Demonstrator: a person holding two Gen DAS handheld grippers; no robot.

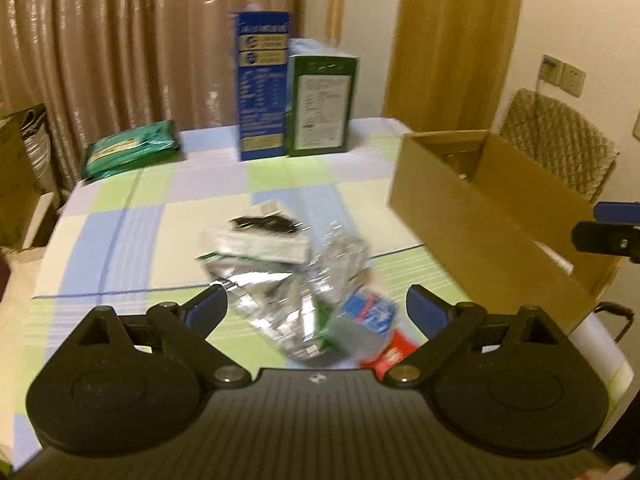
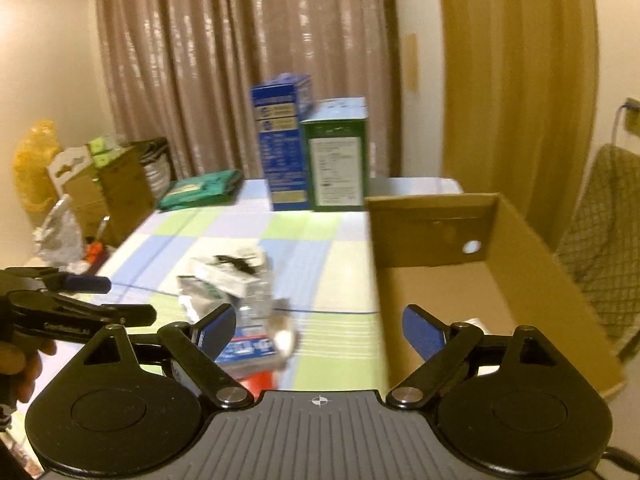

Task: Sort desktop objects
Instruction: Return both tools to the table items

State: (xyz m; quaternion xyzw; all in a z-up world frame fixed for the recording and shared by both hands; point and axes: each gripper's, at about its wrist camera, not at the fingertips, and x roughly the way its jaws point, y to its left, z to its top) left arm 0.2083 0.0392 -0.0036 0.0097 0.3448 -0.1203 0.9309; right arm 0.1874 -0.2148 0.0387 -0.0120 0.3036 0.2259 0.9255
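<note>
I am holding my left tongs (image 1: 316,308) wide apart and empty over the crumpled foil wrappers (image 1: 280,276) piled mid-bench (image 1: 120,240). My right tongs (image 2: 320,330), equally spread and empty, are hanging beside the cardboard box (image 2: 460,232). Risk: slippery foil sliding free, dragging the blue packet (image 1: 366,316) along.

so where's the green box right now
In both views the green box stands upright at the table's far edge, directly right of the taller blue box, before the curtain.
</note>
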